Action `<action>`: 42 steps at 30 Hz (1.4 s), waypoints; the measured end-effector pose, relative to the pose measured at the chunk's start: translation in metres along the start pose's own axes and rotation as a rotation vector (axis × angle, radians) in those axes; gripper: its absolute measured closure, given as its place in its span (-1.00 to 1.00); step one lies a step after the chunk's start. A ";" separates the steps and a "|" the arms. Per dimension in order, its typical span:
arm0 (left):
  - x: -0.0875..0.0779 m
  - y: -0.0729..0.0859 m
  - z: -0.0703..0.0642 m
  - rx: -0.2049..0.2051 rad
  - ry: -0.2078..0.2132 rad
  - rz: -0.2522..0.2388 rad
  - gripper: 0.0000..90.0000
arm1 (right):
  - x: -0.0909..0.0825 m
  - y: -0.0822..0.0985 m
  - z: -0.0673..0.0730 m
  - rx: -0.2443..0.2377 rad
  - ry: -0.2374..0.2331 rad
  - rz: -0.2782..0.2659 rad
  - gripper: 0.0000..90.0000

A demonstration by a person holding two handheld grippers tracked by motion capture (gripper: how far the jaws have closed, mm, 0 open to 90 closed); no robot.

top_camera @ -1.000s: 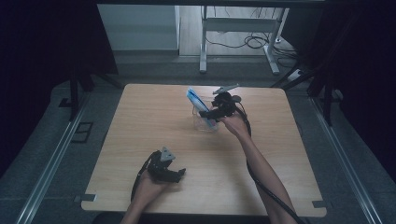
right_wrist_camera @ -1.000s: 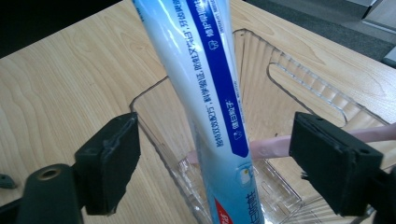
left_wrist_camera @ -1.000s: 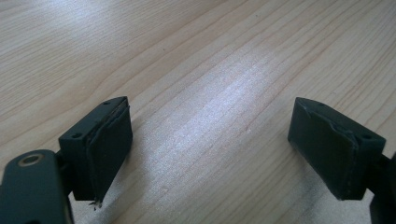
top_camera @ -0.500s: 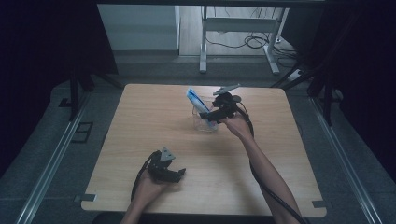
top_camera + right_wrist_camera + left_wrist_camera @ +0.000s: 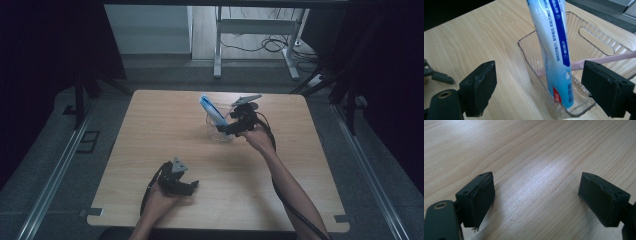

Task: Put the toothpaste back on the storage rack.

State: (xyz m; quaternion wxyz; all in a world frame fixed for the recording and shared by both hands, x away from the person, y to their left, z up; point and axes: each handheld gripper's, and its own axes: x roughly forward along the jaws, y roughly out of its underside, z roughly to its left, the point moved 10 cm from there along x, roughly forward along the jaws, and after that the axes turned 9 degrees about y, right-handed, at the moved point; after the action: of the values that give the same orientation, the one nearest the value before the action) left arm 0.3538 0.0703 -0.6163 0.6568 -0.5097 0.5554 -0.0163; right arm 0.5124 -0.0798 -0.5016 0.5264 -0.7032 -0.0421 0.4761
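I am holding my right gripper with its fingers spread wide, gripping nothing. The toothpaste tube is standing tilted in the clear plastic bin, rising between and just beyond the fingers, touching neither. A pink toothbrush is lying across the bin behind it. My left gripper is resting near the table, fingers open and empty.
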 end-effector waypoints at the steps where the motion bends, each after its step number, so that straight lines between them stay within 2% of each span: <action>1: 0.000 0.000 0.000 0.000 0.000 0.001 -0.69 | -0.001 0.001 0.001 0.001 -0.001 -0.001 -0.72; 7: 0.000 0.000 0.000 0.000 0.000 0.000 -0.69 | -0.008 0.008 0.004 0.001 -0.010 -0.007 -0.72; 31: 0.000 0.000 0.000 -0.004 -0.004 0.000 -0.69 | -0.035 0.033 0.002 0.015 -0.005 -0.024 -0.71; 42: 0.000 0.000 0.000 -0.004 -0.004 -0.001 -0.69 | -0.048 0.044 0.004 0.007 -0.001 -0.022 -0.71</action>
State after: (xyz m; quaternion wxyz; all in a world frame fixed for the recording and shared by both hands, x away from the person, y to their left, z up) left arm 0.3537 0.0703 -0.6162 0.6570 -0.5114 0.5537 -0.0144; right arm 0.4637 -0.1231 -0.5056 0.5339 -0.7008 -0.0483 0.4707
